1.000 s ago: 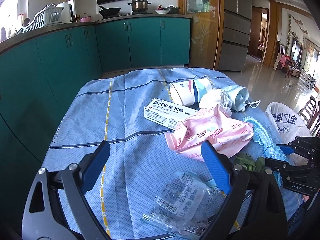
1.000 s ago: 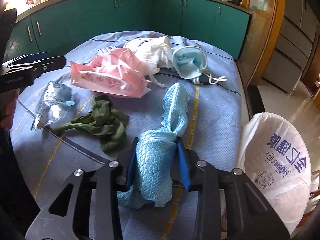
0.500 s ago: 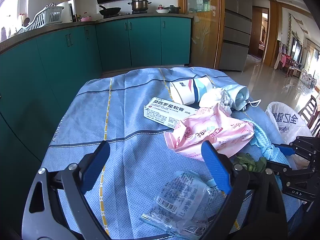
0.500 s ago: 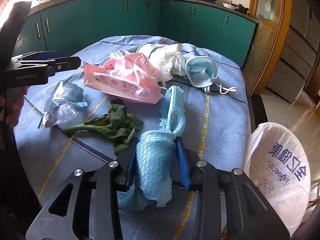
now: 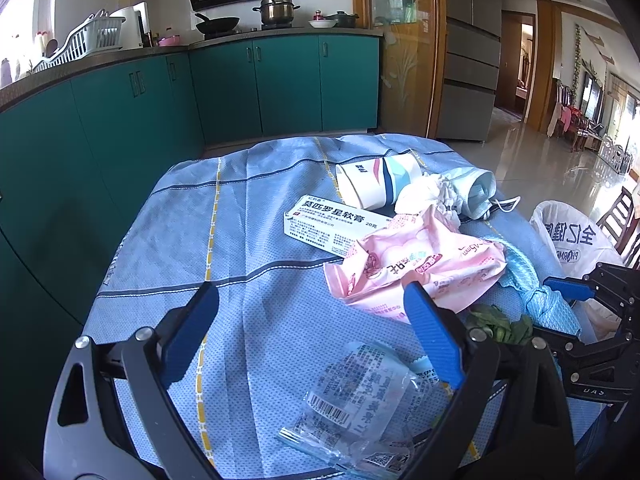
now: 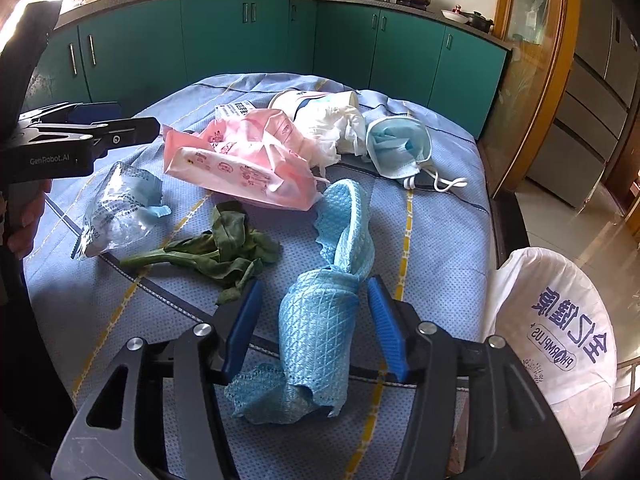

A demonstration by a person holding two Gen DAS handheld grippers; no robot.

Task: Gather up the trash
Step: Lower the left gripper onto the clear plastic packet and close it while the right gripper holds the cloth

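While the right tool (image 6: pixel 312 324) stands part-open astride the crumpled light-blue waffle-weave cloth (image 6: pixel 320 320), its blue pads sit just clear of the fabric on both sides, so nothing is pinched. The cloth lies low and centre in the right wrist view, on the blue checked tablecloth covering the surface (image 6: pixel 440 216), its far tail running up toward the pink plastic wipes packet (image 6: pixel 240 160).

Handling, judged: the cloth looks soft, light and limp; it should bunch under the pads and trail when lifted. The rolled thick middle between the pads looks the best hold.

The left tool (image 5: pixel 312 320) is spread wide and empty in the lower part of the left wrist view, above a clear crinkled plastic wrapper with a barcode (image 5: pixel 360 396); that film looks thin and slippery.

Room: the white plastic bag with blue print (image 6: pixel 560 344) hangs past the surface's edge at lower right of the right wrist view, near the cloth. Wilted green leaves (image 6: pixel 216 248) lie just left of the cloth. A blue face mask (image 6: pixel 400 144) sits further back.
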